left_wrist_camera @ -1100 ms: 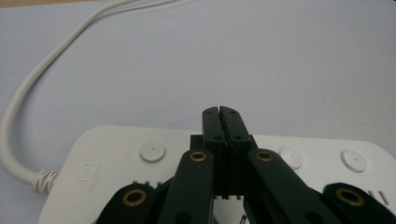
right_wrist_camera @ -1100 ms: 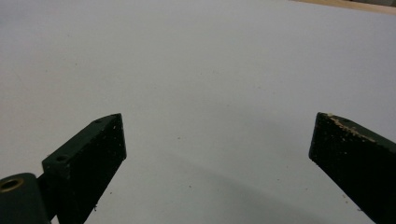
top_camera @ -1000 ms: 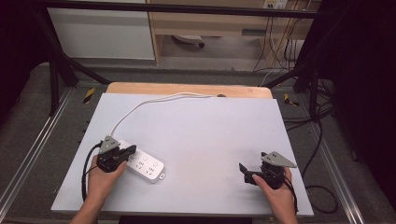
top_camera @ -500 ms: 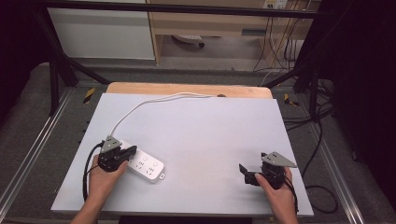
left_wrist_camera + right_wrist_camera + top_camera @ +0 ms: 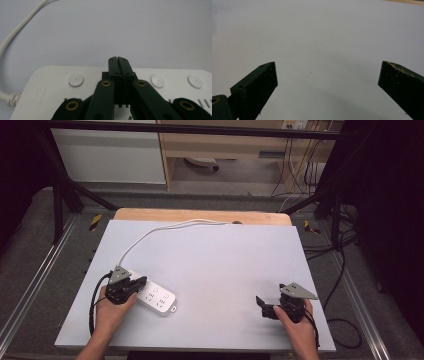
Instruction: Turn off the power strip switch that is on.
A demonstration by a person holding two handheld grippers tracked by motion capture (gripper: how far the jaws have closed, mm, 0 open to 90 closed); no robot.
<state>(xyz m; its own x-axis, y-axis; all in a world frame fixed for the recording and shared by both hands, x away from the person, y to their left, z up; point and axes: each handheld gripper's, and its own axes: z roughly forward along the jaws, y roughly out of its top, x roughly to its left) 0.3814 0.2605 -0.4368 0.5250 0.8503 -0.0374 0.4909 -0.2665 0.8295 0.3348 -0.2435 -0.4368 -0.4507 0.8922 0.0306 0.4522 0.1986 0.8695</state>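
Overhead, the left tool (image 5: 141, 281) meets the power strip (image 5: 159, 298); its own view shows jaws clenched; right tool (image 5: 325, 75) released.

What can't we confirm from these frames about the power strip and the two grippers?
- Power strip: in the left gripper view the shut left gripper covers its middle; whether the fingers press a button cannot be told.
- Its sockets: cut off by that view's bottom edge; too small in the high view.
- White cable: its far end passes the table edge, plug hidden.
- Right gripper: open over bare table.

Lay at near left of flat grey table top (image 5: 210, 270): white plastic power strip (image 5: 156, 297), white cord (image 5: 150, 234) trailing behind to far edge.
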